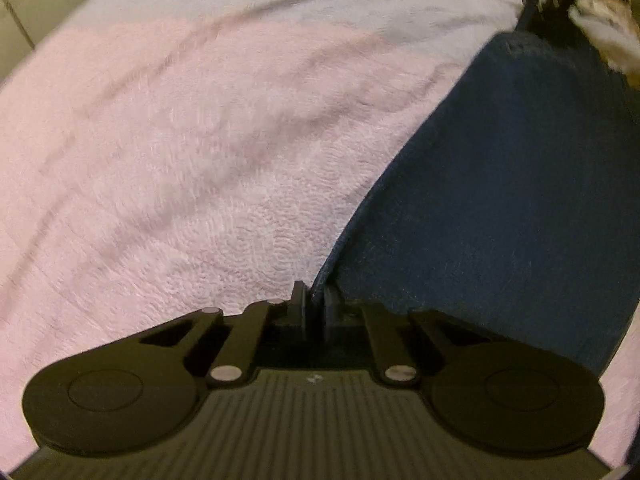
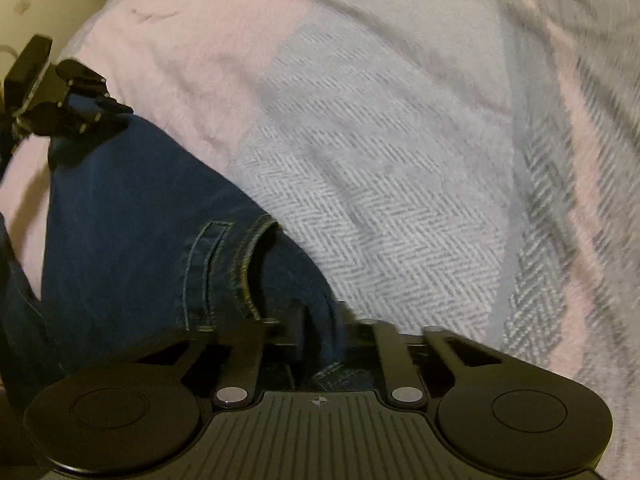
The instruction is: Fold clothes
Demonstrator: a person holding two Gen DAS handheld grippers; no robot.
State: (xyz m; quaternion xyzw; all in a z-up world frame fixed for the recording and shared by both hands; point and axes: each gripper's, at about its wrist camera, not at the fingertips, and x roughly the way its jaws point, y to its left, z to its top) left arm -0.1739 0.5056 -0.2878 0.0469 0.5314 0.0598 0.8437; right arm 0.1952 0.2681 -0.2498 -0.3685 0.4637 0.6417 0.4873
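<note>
The left gripper (image 1: 316, 300) is clamped on the edge of the jeans (image 1: 500, 200), which lie on a pink and grey blanket (image 1: 180, 140). The right gripper (image 2: 320, 316) pinches a bunched fold of the denim near the belt loop (image 2: 208, 264). Farther off, the left gripper shows at the jeans' far end.

A soft blanket (image 1: 180, 140) is covering the whole supporting surface, pink across most of it and turning to a grey-and-white herringbone weave (image 2: 380, 184) toward one side, with shallow wrinkles running through it. Dark blue jeans (image 2: 132, 216) are lying directly on the blanket, spreading over the pink part.
</note>
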